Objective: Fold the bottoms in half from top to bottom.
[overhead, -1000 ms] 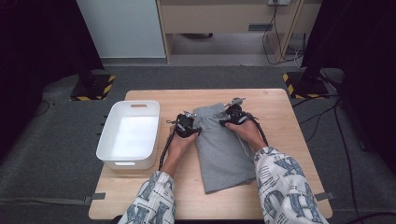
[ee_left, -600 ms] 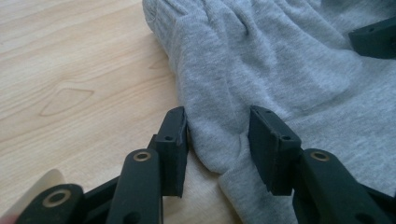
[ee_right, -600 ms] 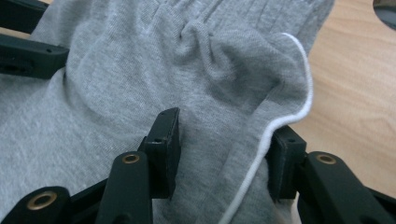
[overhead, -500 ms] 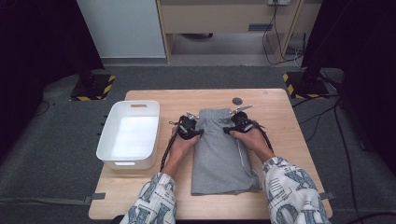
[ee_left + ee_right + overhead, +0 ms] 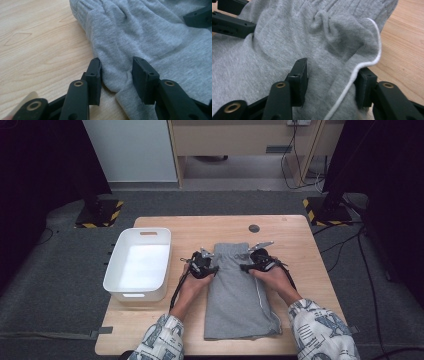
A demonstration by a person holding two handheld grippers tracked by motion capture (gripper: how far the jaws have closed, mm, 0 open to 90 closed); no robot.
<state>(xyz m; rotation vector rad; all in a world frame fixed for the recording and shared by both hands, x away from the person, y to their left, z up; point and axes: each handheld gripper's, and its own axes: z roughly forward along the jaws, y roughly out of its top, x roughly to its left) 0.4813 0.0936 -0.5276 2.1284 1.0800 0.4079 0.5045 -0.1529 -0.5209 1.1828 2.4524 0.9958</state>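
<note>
- A pair of folded grey shorts (image 5: 240, 292) lay lengthwise in the middle of the wooden table (image 5: 300, 245), waistband toward the top of the frame, hems near the bottom edge.
- The left gripper (image 5: 206, 265) sat at the left edge of the cloth, just under the waistband. In the left gripper view its jaws stood partly spread with a fold of the shorts' edge (image 5: 117, 75) bulging between them; whether the pads pressed on the cloth, I couldn't tell.
- The right gripper (image 5: 248, 265) sat opposite, at the cloth's right edge. In the right gripper view its jaws straddled bunched fabric and the white piping (image 5: 362, 66); they had just been opening, and a firm pinch could not be made out.
- A white bin (image 5: 140, 265) stood at the left of the table, well apart from the shorts.
- A small dark disc (image 5: 254, 228) lay above the waistband, toward the table's far edge.
</note>
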